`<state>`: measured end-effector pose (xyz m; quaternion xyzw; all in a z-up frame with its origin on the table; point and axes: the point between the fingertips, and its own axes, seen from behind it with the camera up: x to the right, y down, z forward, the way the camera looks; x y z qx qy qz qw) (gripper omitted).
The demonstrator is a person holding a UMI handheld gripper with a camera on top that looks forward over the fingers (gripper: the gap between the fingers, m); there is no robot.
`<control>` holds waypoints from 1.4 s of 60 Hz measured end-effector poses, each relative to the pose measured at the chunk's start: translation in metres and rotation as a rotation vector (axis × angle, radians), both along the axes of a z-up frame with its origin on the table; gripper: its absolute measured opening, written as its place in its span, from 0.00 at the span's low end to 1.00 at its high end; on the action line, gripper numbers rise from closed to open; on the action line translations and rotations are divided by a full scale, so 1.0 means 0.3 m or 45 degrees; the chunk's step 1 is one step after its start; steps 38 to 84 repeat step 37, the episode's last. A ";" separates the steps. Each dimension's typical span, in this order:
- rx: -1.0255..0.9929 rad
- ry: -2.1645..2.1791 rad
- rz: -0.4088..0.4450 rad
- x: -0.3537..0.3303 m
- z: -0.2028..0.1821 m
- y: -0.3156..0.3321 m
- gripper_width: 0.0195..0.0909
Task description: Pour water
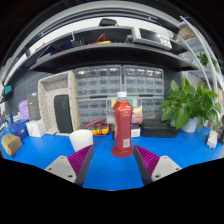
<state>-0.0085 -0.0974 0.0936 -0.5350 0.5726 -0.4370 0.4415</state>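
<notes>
the red bottle (122,126) stands upright on the blue table (185,150), just ahead of the spread gripper (113,160), probably stiff, smooth plastic, moderately heavy if full, best pinched around its mid-body.

I see a red bottle (122,125) blocking the way just ahead of my hand-held gripper (113,160), white cup (81,139) beside it, bare blue desk (175,150) rightward.
</notes>
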 end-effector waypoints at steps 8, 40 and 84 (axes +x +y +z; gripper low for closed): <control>0.004 0.022 0.017 -0.050 0.005 0.043 0.88; -0.031 -0.039 0.035 -0.167 0.181 0.100 0.89; -0.031 -0.039 0.035 -0.167 0.181 0.100 0.89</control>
